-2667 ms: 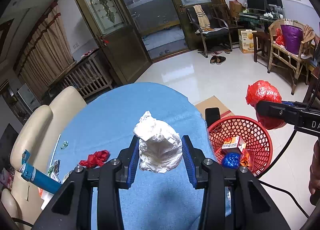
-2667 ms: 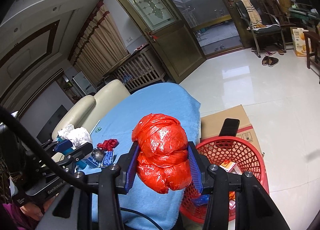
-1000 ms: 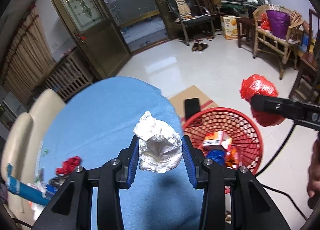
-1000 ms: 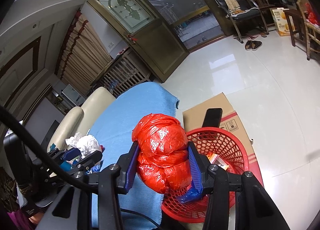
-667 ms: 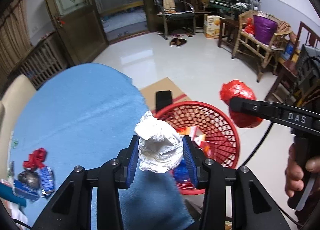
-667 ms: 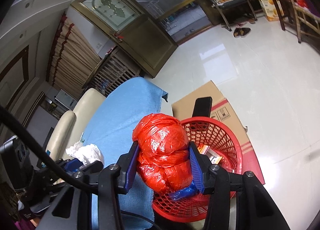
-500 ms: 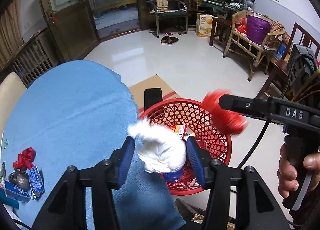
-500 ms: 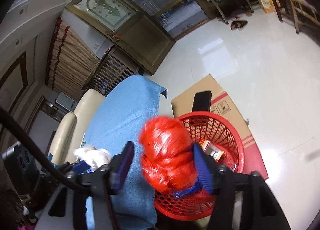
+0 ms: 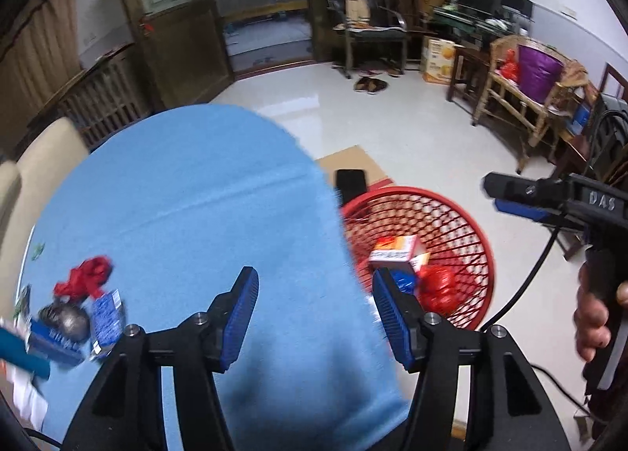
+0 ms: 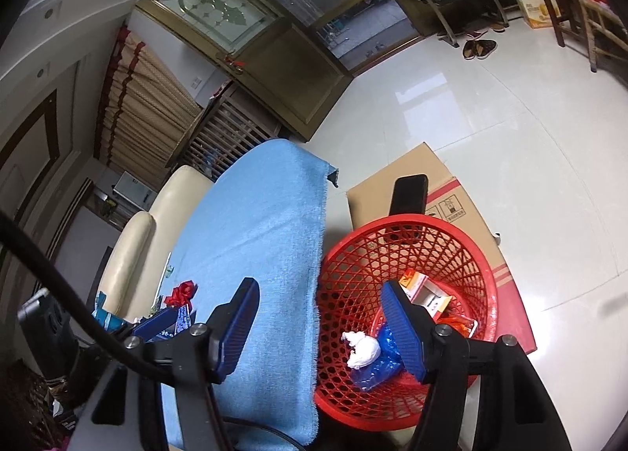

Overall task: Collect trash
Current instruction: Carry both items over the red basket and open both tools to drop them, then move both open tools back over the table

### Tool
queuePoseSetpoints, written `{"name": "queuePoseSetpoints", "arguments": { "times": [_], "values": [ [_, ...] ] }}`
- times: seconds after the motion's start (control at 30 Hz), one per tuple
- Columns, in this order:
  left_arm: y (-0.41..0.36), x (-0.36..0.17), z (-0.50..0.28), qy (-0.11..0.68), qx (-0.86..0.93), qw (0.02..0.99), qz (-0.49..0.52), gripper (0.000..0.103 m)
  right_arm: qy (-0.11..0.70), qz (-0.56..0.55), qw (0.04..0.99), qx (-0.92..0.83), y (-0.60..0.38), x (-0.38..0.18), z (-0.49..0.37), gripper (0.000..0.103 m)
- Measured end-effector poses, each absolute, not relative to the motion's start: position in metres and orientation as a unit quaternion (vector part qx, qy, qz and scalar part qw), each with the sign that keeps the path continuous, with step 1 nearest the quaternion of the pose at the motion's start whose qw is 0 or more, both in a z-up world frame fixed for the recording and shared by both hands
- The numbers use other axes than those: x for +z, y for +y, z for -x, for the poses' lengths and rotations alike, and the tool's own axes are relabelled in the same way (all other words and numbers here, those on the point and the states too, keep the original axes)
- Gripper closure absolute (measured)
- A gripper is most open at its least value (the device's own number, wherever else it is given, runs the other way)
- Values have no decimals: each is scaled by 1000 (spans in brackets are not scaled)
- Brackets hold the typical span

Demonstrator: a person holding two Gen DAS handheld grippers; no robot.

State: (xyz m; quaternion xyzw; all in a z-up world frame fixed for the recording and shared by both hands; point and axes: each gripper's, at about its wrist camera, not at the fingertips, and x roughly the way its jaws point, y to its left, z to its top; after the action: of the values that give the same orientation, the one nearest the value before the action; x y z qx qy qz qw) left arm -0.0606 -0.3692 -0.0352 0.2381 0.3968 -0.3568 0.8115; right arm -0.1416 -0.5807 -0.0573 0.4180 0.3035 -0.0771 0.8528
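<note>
Left hand-held gripper [image 9: 314, 309] is still spreading its jaws, nothing between them, above the tabletop's [image 9: 188, 215] near edge. Right hand-held gripper [image 10: 320, 323] stands apart and empty above the basket [image 10: 482, 274], where the white wad [image 10: 363, 349] and red bag [image 9: 437, 286] lie.

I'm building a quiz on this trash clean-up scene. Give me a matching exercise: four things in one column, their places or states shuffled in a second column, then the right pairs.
Things:
1. white crumpled wad
2. red bow
3. black phone
4. left gripper

Places or states:
A. on the cardboard box, behind the basket
B. jaws opening, nothing between them
C. inside the red mesh basket
D. on the blue tablecloth

Pairs: 1-C, 2-D, 3-A, 4-B
</note>
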Motion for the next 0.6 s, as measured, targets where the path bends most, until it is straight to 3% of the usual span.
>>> {"name": "queuePoseSetpoints", "arguments": {
  "times": [0.6],
  "values": [
    [-161,-36,7,424,-155,881,-141,37,365,-343,865,16,-491,-40,55,35]
  ]
}}
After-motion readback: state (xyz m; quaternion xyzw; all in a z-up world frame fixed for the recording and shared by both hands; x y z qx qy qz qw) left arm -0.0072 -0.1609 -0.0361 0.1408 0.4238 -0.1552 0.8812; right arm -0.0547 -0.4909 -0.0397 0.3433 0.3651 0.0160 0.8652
